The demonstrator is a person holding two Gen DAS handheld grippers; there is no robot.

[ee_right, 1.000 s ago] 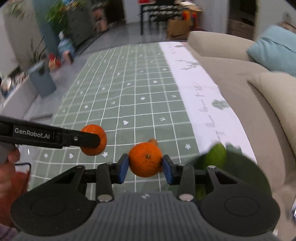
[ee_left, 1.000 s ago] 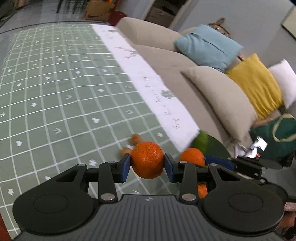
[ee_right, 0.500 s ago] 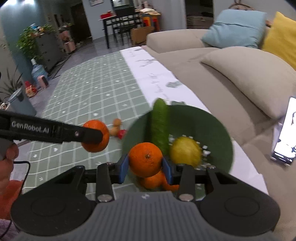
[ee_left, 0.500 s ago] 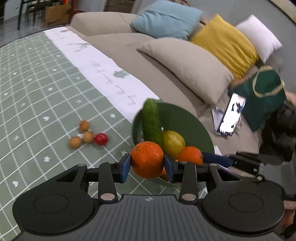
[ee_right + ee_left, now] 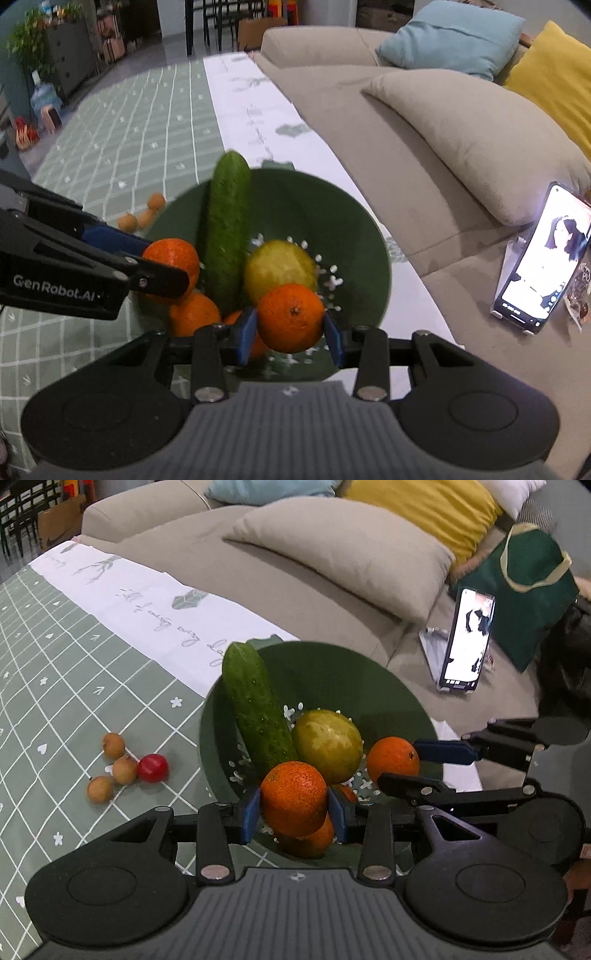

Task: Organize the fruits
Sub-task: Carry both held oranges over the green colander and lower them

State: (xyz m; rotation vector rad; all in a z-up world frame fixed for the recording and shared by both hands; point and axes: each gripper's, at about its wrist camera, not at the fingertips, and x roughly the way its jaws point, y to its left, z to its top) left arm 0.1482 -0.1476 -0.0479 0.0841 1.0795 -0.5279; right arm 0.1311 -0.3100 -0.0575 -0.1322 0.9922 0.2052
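A dark green colander bowl (image 5: 332, 672) (image 5: 325, 206) sits near the table's sofa-side edge, holding a cucumber (image 5: 255, 705) (image 5: 227, 232), a yellow-green lemon (image 5: 327, 744) (image 5: 279, 269) and loose oranges (image 5: 310, 840) (image 5: 194, 314). My left gripper (image 5: 293, 808) is shut on an orange (image 5: 293, 797) over the bowl's near left side. My right gripper (image 5: 290, 328) is shut on another orange (image 5: 290, 317) over the bowl's near right side; that orange also shows in the left wrist view (image 5: 391, 758).
Three small brown longans (image 5: 114, 766) and a red cherry tomato (image 5: 152, 768) lie on the green checked tablecloth (image 5: 74, 672) left of the bowl. A beige sofa (image 5: 295, 572) with cushions lies beyond. A phone on a stand (image 5: 465, 638) sits on the sofa at right.
Both grippers have carried their oranges toward the bowl and now hover over its near side. The views have swung right and closer to the bowl.
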